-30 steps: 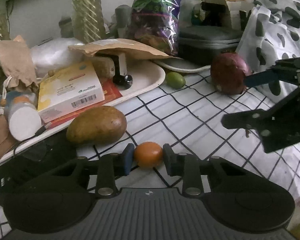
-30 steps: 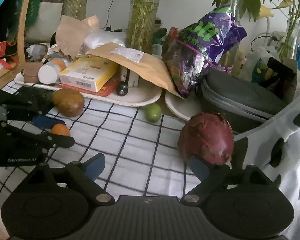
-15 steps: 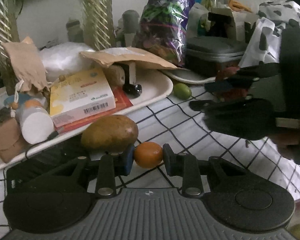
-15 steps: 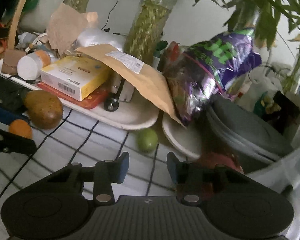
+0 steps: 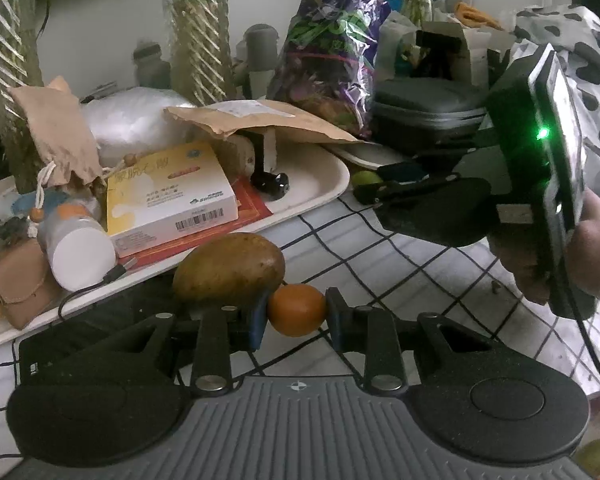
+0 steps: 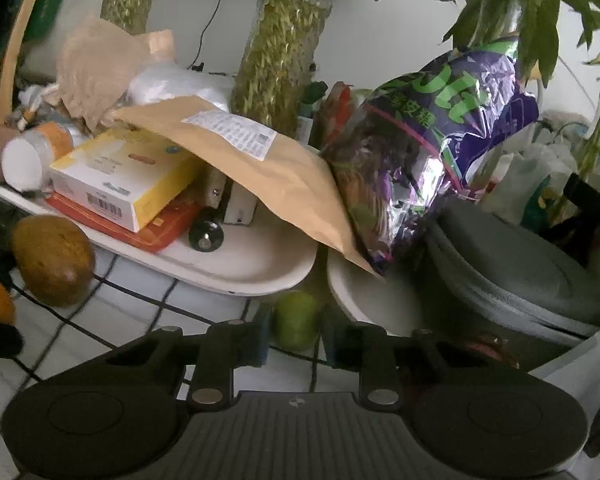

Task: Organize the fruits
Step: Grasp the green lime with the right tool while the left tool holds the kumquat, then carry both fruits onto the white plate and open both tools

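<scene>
Beside the white tray (image 6: pixel 260 276), I am clenching my left gripper (image 5: pixel 296 316) on the orange (image 5: pixel 297 309) while my right gripper (image 6: pixel 294 334) is straddling the green lime (image 6: pixel 296 320), unclosed, needing squeeze next.

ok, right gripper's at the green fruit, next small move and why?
Probably close the right gripper: the green fruit sits between its open fingers, on the cloth by the tray rim. The left gripper already holds the orange fruit.

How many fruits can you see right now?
5, maybe more hidden. An orange between the left gripper fingers, a mango beside it, a lime between the right gripper fingers, a red fruit behind its right finger, and a green fruit at the left view's corner.
</scene>
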Motion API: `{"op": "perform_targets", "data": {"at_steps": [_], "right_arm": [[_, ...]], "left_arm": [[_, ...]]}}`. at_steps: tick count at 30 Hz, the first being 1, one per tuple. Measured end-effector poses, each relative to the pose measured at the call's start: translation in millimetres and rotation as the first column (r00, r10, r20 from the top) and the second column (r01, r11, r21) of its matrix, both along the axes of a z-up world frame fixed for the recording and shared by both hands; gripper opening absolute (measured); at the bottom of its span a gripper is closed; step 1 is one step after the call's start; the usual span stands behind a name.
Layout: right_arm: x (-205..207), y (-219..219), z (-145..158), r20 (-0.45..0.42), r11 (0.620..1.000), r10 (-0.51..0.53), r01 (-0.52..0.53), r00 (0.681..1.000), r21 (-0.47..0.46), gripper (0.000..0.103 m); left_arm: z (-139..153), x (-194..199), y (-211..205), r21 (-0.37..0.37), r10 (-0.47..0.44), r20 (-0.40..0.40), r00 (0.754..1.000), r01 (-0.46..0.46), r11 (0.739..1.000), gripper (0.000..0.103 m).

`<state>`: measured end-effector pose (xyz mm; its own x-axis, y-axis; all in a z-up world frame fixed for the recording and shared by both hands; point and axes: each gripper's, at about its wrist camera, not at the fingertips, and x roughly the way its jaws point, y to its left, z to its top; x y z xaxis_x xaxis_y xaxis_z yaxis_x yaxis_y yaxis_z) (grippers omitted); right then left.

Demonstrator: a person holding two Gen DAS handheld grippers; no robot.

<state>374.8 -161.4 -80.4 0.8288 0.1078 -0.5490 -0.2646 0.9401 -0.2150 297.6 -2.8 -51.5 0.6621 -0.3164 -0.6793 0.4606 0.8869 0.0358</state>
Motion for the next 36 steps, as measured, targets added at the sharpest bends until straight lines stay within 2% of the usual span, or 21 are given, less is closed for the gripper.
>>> {"op": "perform_targets", "data": {"at_steps": [7,18,29,36], "right_arm": [[-23.0,-9.4,24.6,-0.020,0.998,0.008,-0.007,1.000,0.060,0.026],[-109.9,-21.4,63.4,-0.046,0.987,0.077,-0.070,0.996,0.145,0.026],[-183.2,-28.9,70.5,-0.107,0.974,0.142,-0.119,0.984,0.193,0.026],[-219.9,-33.4,67.9,-0.174,0.963,0.175,-0.132,0.969,0.235,0.027]], "left_arm": [[5.6,-12.9,-9.4,-0.007,-0.026,0.003,1.000,0.026,1.000,0.030],[31.5,-65.7,-5.3,-0.028,-0.030,0.018,0.999,0.030,0.999,0.030],[45.2,-123.0,1.8,-0.017,-0.022,0.012,1.000,0.022,1.000,0.030],[41.3,-152.6,0.7,-0.016,-0.038,-0.040,0.998,0.037,0.999,0.030]]}}
